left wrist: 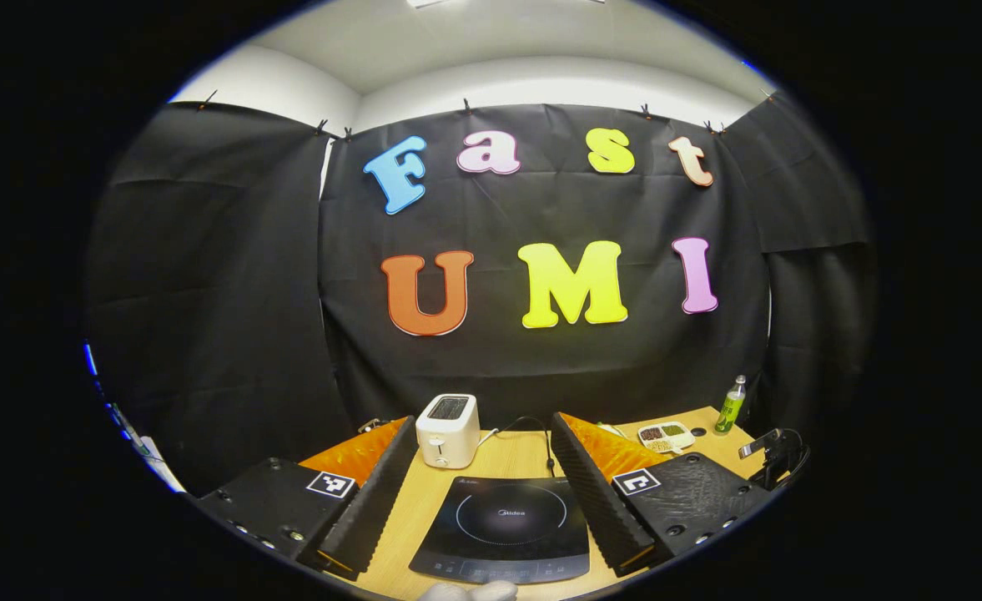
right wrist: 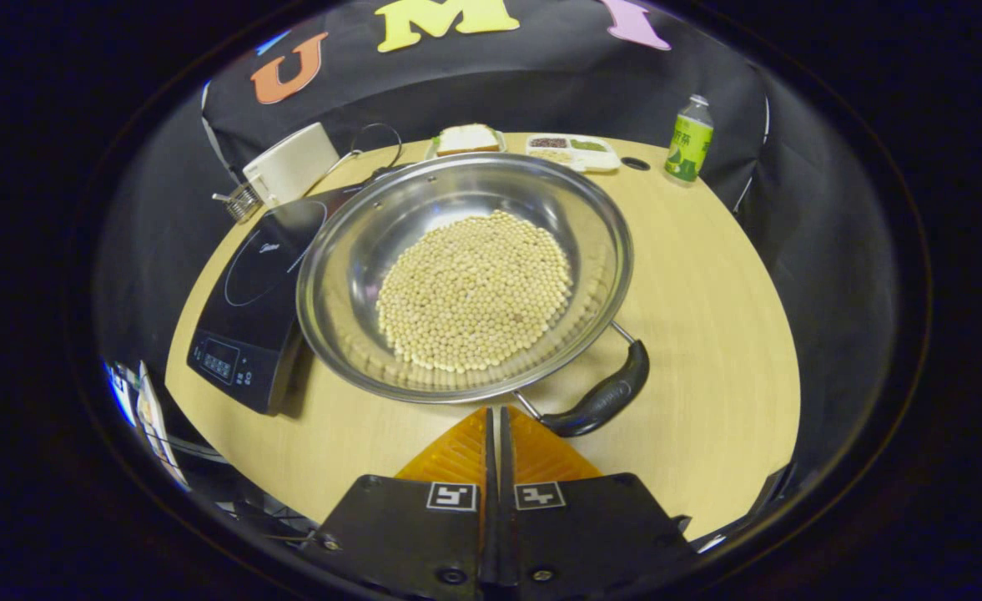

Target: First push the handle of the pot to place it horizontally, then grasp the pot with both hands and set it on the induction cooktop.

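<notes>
Pushing comes first: the right gripper (right wrist: 495, 417), fingers pressed together, sits at lower centre just beside the pot (right wrist: 465, 275) and its handle (right wrist: 599, 401). Nudge the handle sideways slowly. The left gripper (left wrist: 491, 492), spread wide, waits over the induction cooktop (left wrist: 503, 526).

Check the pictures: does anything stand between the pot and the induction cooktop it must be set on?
Nothing visible does. The pot of beans sits right beside the induction cooktop, its rim already overlapping the cooktop's edge, and the cooktop's surface looks bare; the toaster stands behind it.
</notes>
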{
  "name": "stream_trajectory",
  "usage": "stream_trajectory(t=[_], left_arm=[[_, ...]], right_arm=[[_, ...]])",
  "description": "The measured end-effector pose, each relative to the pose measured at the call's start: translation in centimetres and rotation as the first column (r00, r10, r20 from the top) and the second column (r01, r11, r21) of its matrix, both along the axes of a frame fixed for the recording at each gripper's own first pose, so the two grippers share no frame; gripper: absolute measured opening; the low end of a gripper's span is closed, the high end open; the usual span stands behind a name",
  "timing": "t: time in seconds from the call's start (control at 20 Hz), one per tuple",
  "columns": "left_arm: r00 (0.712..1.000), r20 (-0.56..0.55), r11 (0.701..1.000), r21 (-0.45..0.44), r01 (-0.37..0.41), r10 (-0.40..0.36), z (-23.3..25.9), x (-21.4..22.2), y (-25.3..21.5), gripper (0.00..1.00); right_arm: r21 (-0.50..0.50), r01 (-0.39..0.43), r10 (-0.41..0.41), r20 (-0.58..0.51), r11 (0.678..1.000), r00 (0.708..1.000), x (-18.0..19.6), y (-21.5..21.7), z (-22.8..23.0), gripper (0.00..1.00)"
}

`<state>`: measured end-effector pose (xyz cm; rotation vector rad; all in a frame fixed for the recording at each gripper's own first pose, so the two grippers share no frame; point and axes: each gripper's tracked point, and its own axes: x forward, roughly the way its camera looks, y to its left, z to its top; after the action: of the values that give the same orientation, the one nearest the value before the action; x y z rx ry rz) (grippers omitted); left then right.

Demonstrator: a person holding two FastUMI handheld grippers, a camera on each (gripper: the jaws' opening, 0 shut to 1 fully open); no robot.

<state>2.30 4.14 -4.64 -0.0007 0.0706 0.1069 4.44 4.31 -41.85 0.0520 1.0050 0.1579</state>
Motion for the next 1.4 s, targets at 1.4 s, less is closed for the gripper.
stream_trajectory(t=[1.4], left_arm=[[0.989,-0.050,0.990,0.011,-0.140,0.140,-1.1,0.4,-2.8,0.96]], right_arm=[[-0.170,-0.212,0.212,-0.020,0.962,0.977,8.1,-9.9,-0.2,0.01]])
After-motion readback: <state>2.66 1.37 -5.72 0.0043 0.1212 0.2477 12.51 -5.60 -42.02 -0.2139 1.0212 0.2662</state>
